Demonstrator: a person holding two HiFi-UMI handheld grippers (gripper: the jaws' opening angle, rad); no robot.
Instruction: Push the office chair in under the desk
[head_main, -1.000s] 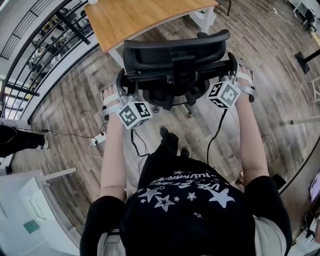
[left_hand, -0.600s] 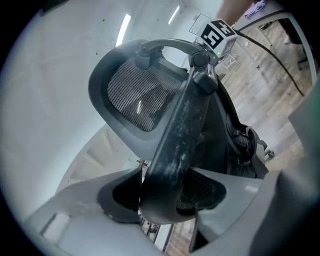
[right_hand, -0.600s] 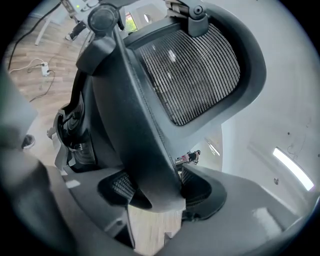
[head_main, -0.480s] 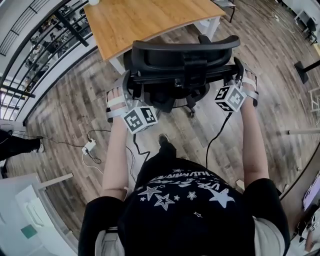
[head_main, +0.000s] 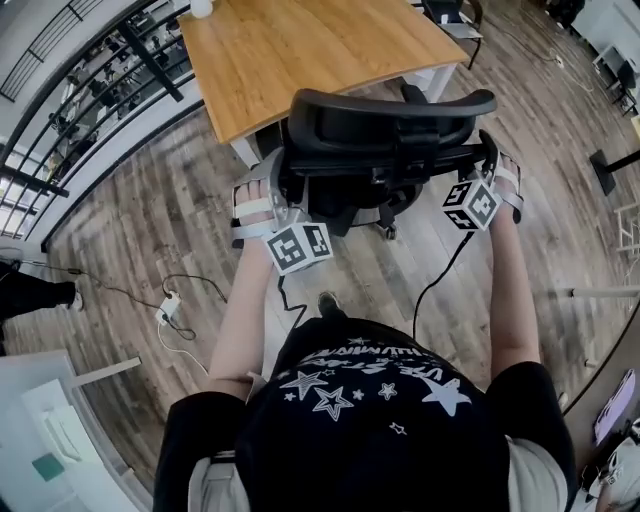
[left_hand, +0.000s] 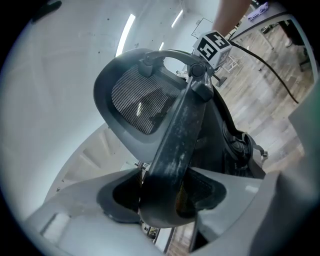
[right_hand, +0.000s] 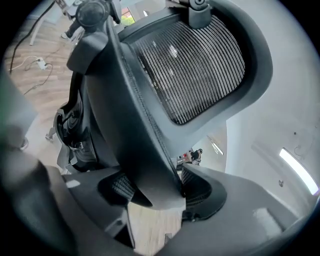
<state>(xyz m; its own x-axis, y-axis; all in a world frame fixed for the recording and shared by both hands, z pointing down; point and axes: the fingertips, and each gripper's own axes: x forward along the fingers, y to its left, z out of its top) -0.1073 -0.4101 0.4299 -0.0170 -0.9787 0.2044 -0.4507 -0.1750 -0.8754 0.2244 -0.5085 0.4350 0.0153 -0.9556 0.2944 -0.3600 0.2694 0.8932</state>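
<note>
Push step in hand: jaws of left gripper (left_hand: 167, 197) and right gripper (right_hand: 152, 192) clamp office chair (head_main: 390, 115) frame between them; next, straight shove under bench (head_main: 300, 50).

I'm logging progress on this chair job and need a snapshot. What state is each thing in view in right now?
office chair: upright, backrest gripped on both sides, close to the desk's near edge, not fully under it.
desk: standing in place, chair in front of it.
left gripper: jaws shut on the office chair's backrest frame.
right gripper: jaws shut on the backrest frame's other side.
</note>
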